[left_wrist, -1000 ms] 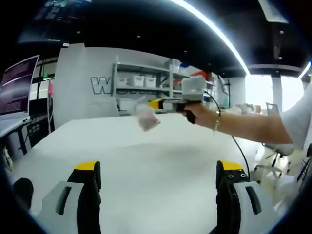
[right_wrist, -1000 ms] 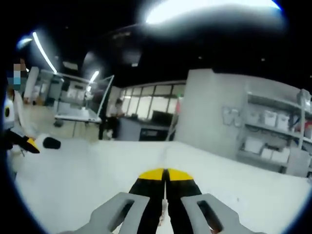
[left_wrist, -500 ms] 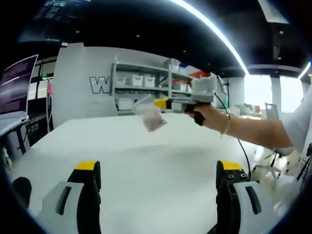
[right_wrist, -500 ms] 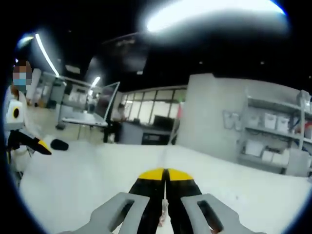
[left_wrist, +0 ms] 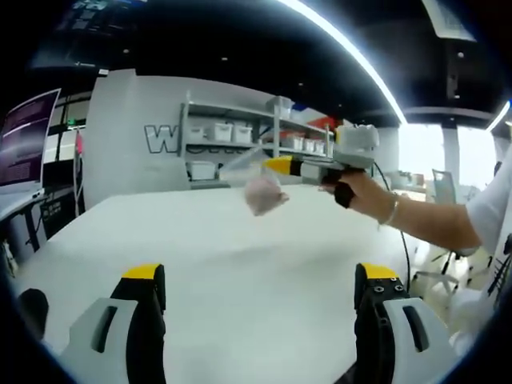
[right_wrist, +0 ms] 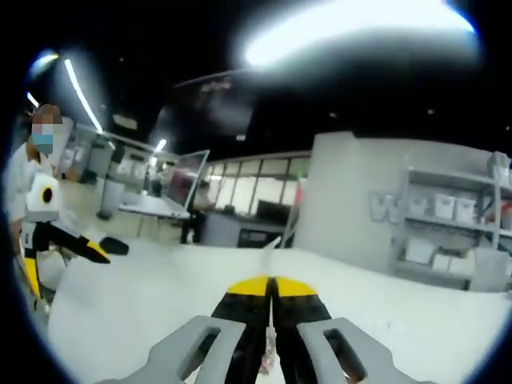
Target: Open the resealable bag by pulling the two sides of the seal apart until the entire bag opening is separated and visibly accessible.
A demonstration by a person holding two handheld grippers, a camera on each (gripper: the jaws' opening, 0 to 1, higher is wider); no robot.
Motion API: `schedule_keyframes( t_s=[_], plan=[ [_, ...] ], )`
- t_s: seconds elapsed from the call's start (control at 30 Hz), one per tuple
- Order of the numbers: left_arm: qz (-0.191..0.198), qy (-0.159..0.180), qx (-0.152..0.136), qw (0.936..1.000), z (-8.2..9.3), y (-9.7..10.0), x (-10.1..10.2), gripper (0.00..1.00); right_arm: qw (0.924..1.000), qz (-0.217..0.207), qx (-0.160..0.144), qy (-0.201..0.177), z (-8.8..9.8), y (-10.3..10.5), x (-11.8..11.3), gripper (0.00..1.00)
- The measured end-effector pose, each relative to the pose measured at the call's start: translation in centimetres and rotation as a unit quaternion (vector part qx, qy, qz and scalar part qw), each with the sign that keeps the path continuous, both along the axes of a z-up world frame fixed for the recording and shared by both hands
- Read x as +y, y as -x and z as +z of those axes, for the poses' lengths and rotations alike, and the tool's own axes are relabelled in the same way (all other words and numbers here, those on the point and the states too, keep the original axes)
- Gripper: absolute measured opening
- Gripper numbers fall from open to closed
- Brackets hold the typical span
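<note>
Right gripper (left_wrist: 276, 166) clenched on resealable bag (left_wrist: 264, 192), held aloft above worktop (left_wrist: 240, 272), upper centre of left gripper view; left gripper (left_wrist: 260, 282) spread wide, nothing held; seal not yet gripped from both sides, opening judged not begun

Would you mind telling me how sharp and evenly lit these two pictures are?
In the left gripper view, the bag hanging from the right gripper is soft with blur and the window at right is blown out; in the right gripper view, a ceiling light glares white and the shelves are hazy.
</note>
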State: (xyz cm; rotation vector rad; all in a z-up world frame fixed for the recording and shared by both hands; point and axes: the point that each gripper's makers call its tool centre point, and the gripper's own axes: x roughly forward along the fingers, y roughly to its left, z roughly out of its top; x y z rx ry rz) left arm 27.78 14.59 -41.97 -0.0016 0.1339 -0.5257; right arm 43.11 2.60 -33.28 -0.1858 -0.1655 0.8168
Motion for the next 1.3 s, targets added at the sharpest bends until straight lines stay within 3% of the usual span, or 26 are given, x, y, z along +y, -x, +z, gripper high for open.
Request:
schedule_keyframes(
  t_s=[1.07, 1.3],
  plan=[
    [-0.011, 0.004, 0.004, 0.9999, -0.1, 0.0, -0.9, 0.96, 0.9993, 0.029, -0.011, -0.022, -0.7, 7.3, -1.1, 0.00],
    [-0.015, 0.007, 0.004, 0.9999, -0.1, 0.3, -1.2, 0.96, 0.9995, 0.028, -0.007, -0.017, -1.7, 8.4, -1.7, 0.00]
  ],
)
